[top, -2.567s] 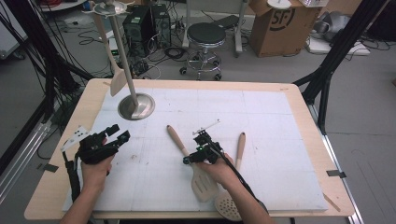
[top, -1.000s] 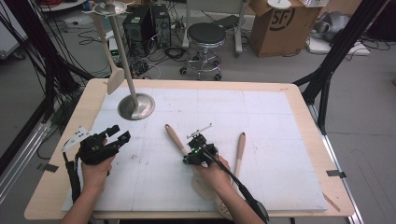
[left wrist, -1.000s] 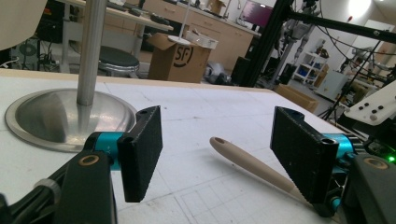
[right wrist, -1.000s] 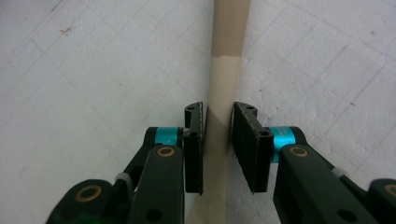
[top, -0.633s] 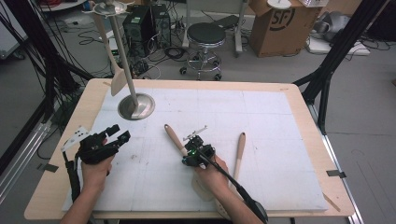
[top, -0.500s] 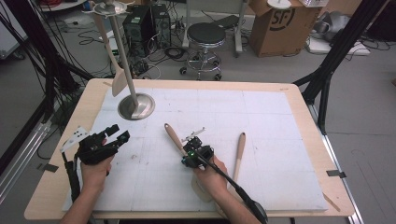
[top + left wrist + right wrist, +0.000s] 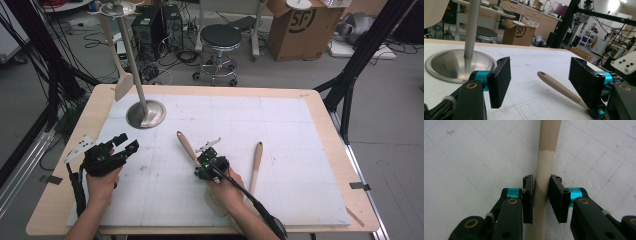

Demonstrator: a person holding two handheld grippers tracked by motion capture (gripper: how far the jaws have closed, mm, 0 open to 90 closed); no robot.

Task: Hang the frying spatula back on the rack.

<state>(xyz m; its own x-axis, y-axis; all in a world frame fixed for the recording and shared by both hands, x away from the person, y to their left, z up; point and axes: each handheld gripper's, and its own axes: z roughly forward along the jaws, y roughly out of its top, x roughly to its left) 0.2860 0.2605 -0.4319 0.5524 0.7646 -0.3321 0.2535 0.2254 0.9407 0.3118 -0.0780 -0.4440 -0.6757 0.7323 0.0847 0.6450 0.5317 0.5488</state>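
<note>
Your right gripper [image 7: 541, 191] clamps the handle of the near utensil [image 7: 545, 170] on the white mat [image 7: 280, 125], while your left gripper [image 7: 541, 82] rests wide and empty.

"SF" printed on cardboard box [image 7: 300, 25]

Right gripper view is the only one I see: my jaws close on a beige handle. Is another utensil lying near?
Observer: Yes, a second wooden utensil lies to the right of your right gripper.
Operator: And the left gripper?
Observer: The left gripper is open and holds nothing, near the metal stand base.
Operator: Is anything on that stand?
Observer: A pale spatula hangs from it.
</note>
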